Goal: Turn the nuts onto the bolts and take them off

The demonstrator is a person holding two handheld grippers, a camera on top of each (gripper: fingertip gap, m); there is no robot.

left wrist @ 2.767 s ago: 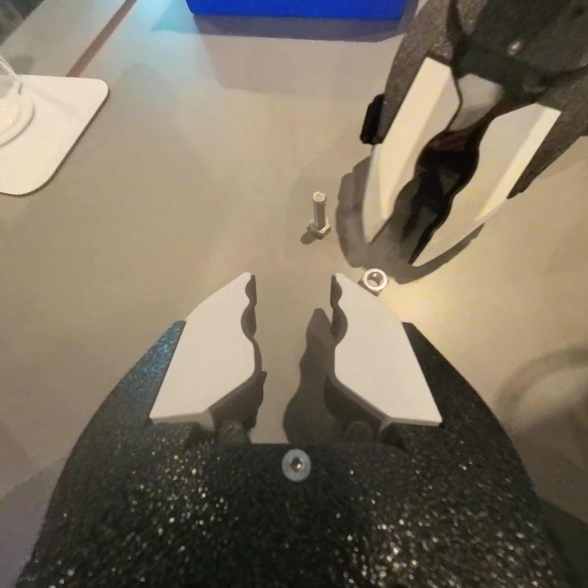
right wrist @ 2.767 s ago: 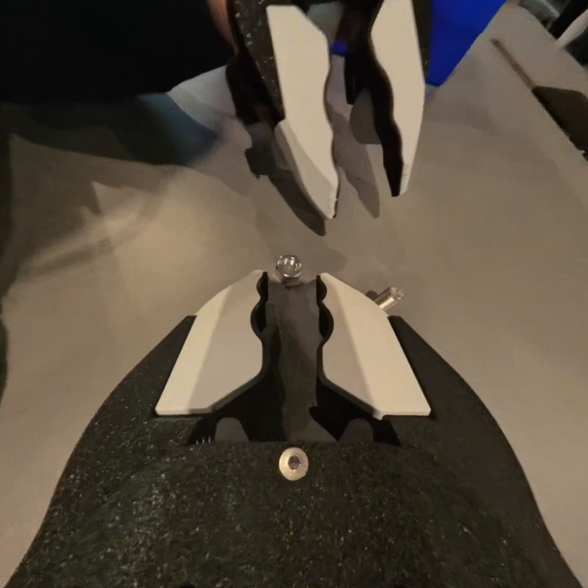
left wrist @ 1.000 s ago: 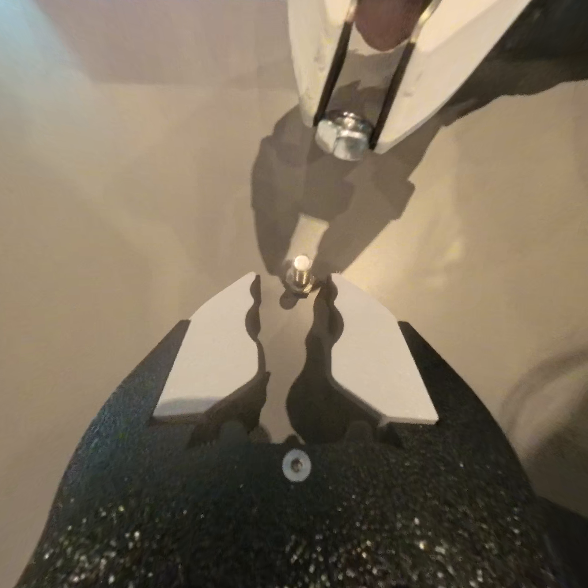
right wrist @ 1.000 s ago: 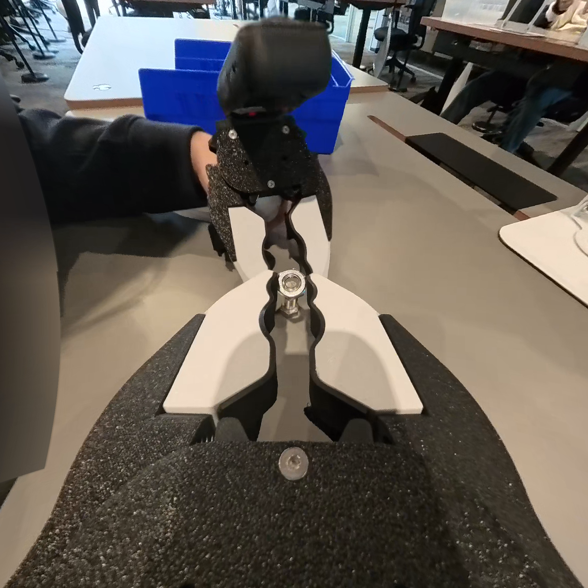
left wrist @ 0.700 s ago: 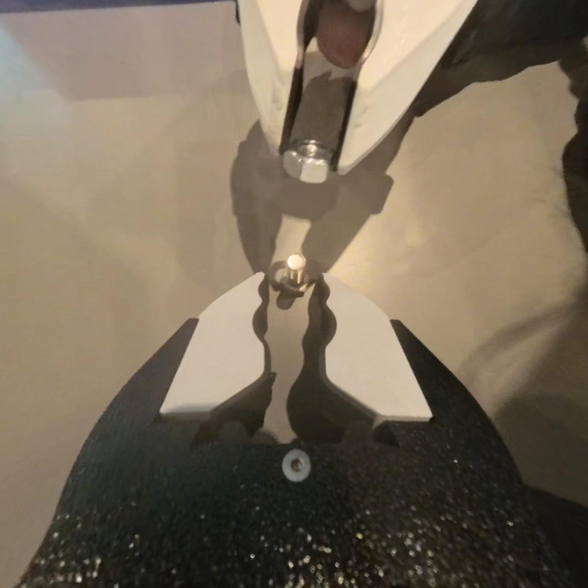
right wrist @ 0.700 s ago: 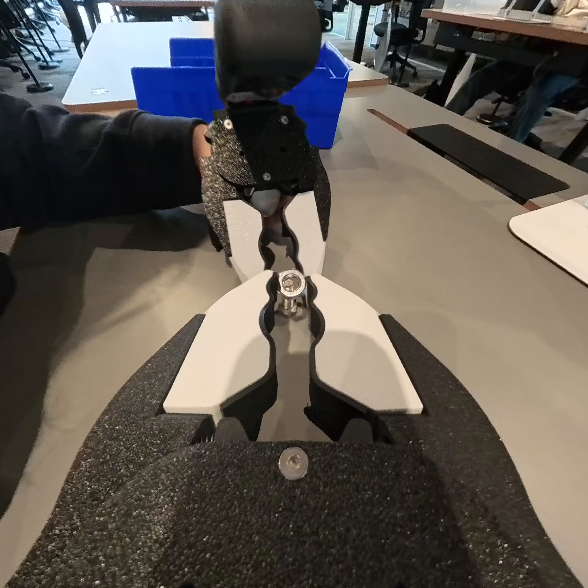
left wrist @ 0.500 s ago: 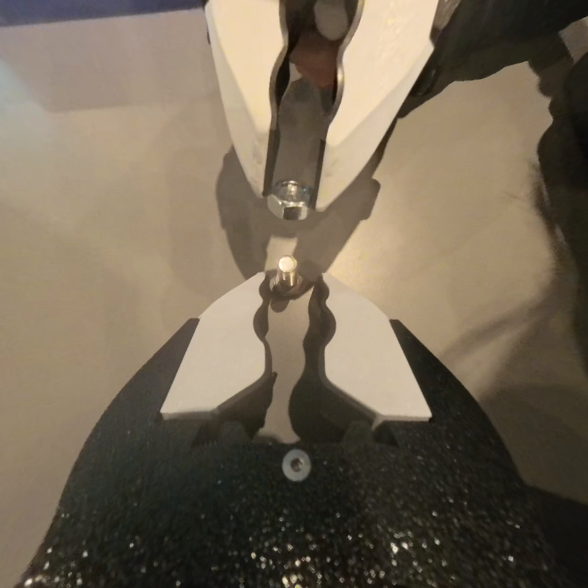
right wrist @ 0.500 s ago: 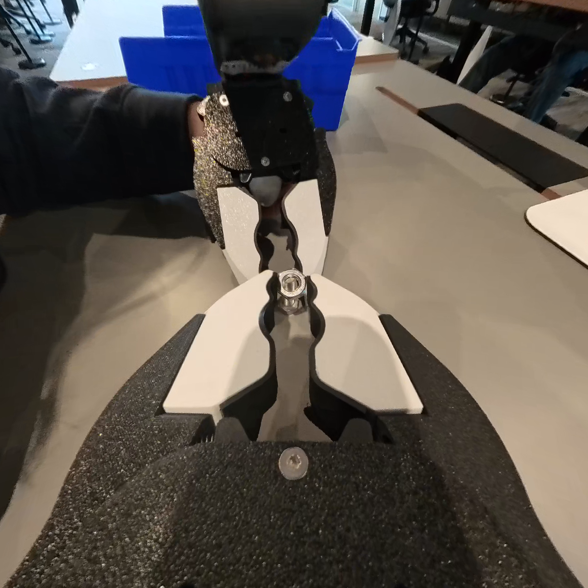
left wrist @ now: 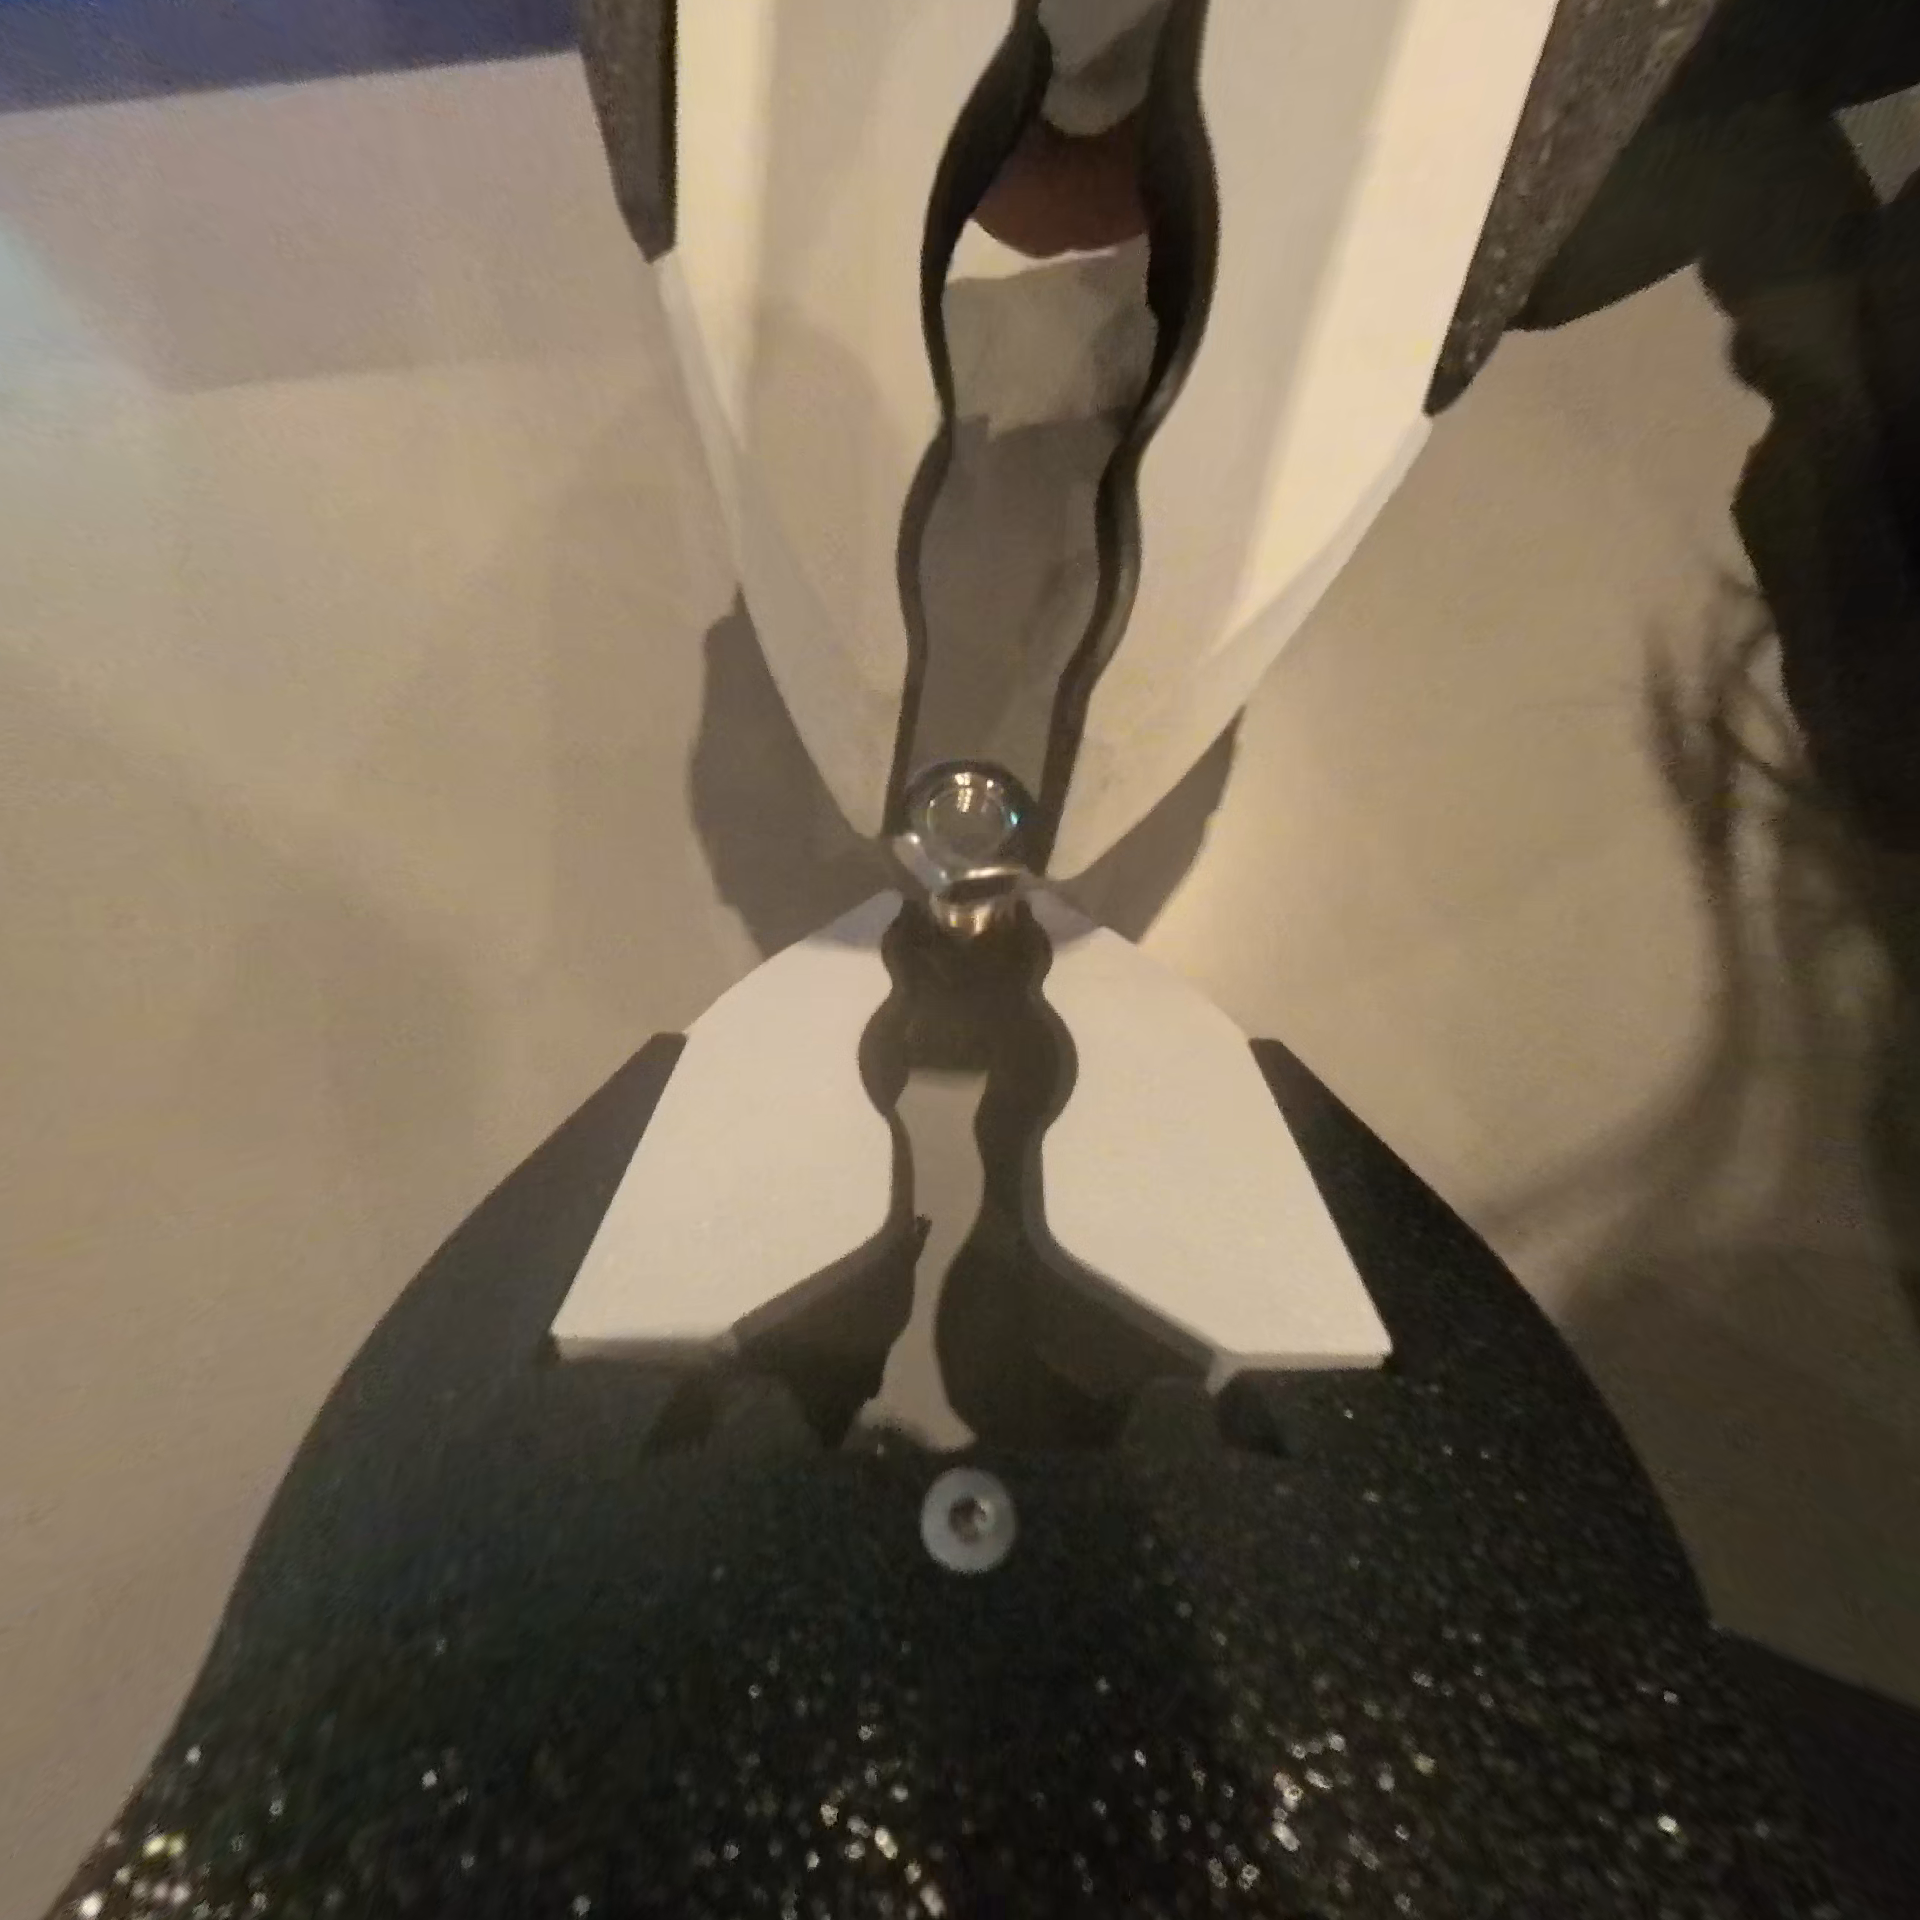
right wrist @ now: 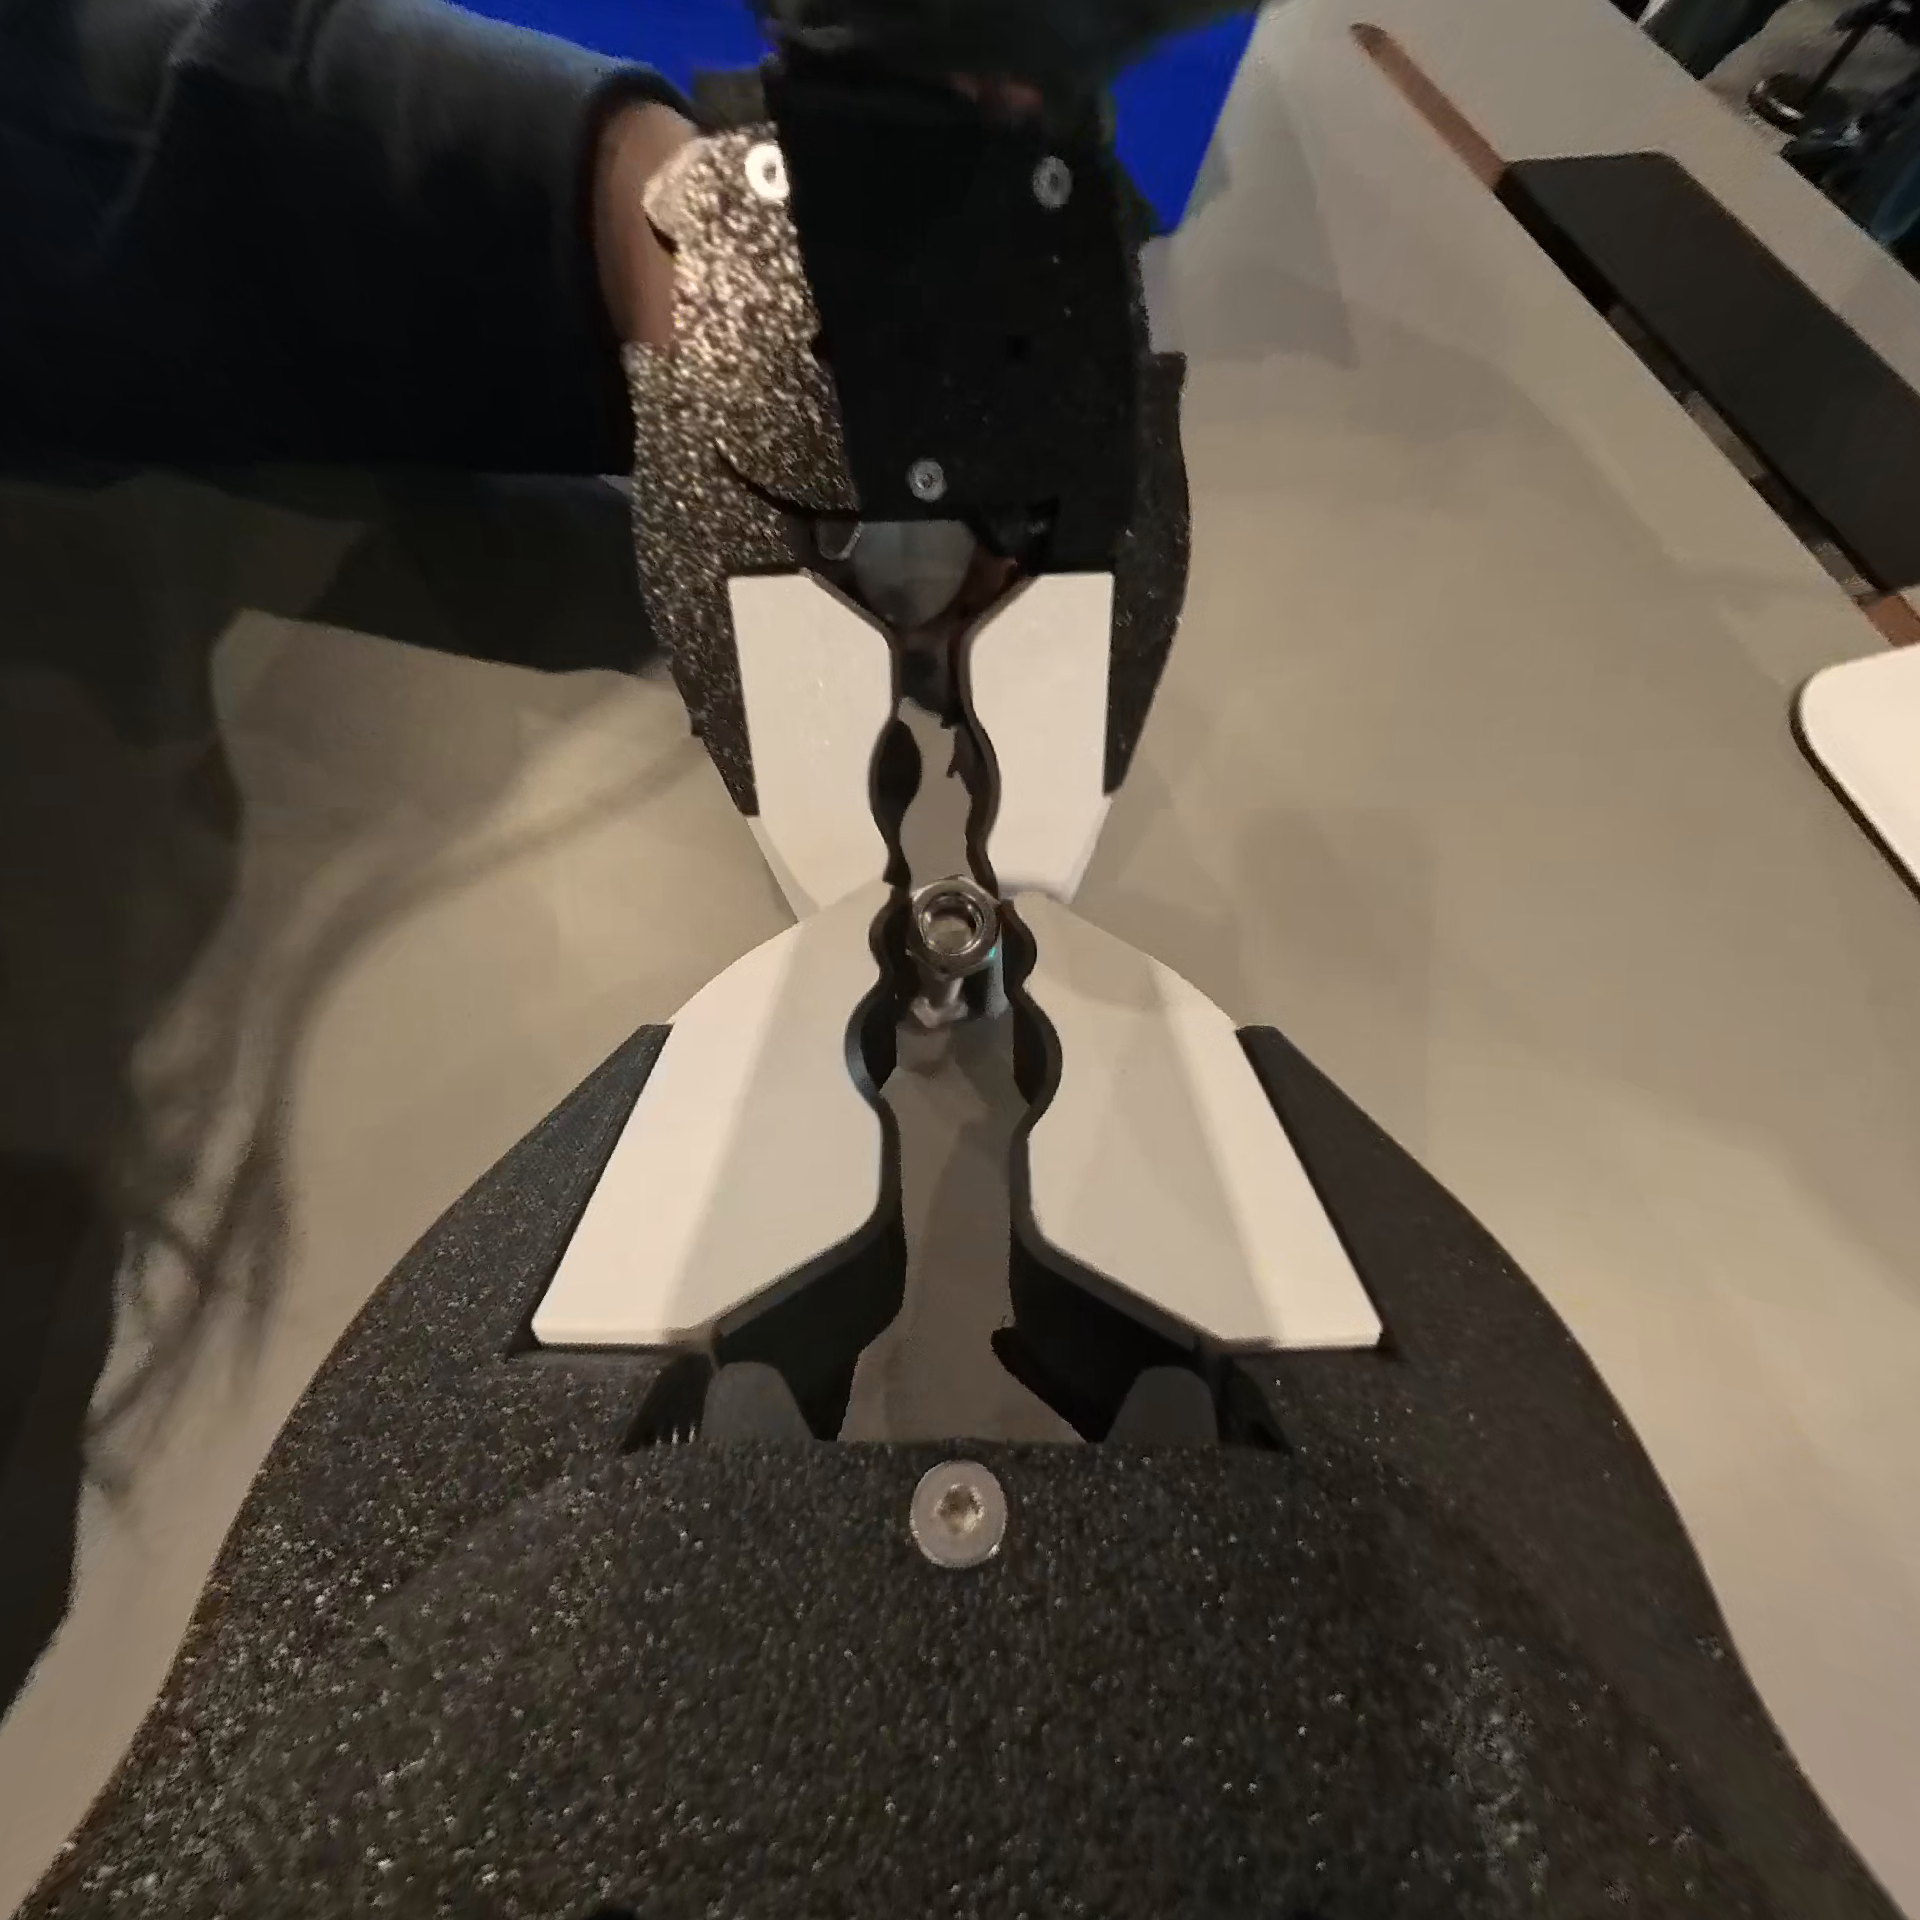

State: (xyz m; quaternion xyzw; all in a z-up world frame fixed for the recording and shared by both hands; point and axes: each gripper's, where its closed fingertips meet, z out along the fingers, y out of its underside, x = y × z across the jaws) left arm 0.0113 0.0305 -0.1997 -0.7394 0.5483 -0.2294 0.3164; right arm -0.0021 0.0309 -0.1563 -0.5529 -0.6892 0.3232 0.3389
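Note:
My left gripper (left wrist: 961, 940) is shut on a silver bolt (left wrist: 961, 914) and holds it upright just above the grey table (left wrist: 312, 727). My right gripper (left wrist: 971, 842) comes in from the top of the left wrist view, shut on a silver hex nut (left wrist: 961, 821) that sits at the bolt's tip. In the right wrist view the nut (right wrist: 948, 925) is between my right gripper's tips (right wrist: 951, 935), with the bolt's shaft (right wrist: 935, 1000) showing just below it. The left gripper (right wrist: 940, 883) faces it tip to tip. I cannot tell whether the threads are engaged.
A person's dark sleeve (right wrist: 312, 260) holds the left gripper from the left. A blue bin (right wrist: 1174, 125) stands behind it. A black mat (right wrist: 1714, 343) and a white board (right wrist: 1870, 769) lie on the table's right side. The gap from one gripper's tips to the other's is roughly 4 cm.
The two grippers have come together. The right gripper has brought the nut from well above the bolt down onto its tip. The left gripper keeps its hold on the bolt.

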